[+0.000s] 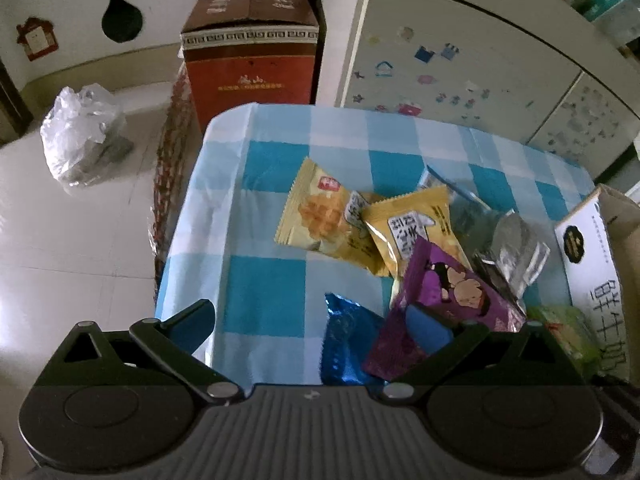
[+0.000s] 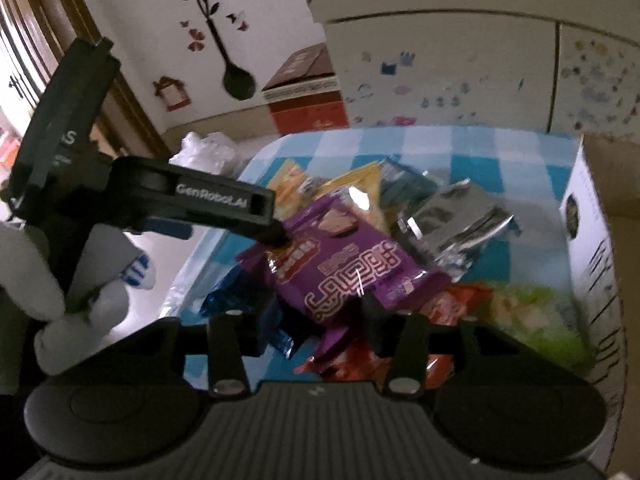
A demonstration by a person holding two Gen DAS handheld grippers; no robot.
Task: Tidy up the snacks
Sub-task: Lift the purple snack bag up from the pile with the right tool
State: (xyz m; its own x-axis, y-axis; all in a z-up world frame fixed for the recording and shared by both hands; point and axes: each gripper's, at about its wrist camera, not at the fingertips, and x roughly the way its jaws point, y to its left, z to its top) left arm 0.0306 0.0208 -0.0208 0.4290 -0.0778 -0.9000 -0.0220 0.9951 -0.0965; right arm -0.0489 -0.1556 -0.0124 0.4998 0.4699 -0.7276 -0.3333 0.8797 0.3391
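Fingers of my left gripper [image 1: 316, 326] are standing wide apart, released, with the blue snack packet [image 1: 348, 344] lying between them and the right-hand finger pad [image 1: 430, 328] resting against the purple snack packet [image 1: 452, 304]. My right gripper [image 2: 316, 322] is hovering low over the same pile; its fingers are drawn close together over the near edge of the purple packet [image 2: 344, 264], but blur is keeping me from telling whether they are actually pinching it. From the right wrist view I am seeing my left gripper's arm reaching in and touching that packet's far corner.

Beyond, two yellow packets [image 1: 320, 216] are lying overlapped on the blue-checked table [image 1: 264, 280], a silver packet [image 1: 516, 252] is sitting beside them, and red [image 2: 360, 364] and green packets [image 2: 536, 316] are lying nearest the white cardboard box [image 1: 588, 248] at the table's right edge. A red carton [image 1: 252, 60] and a plastic bag [image 1: 80, 132] are standing on the floor behind.
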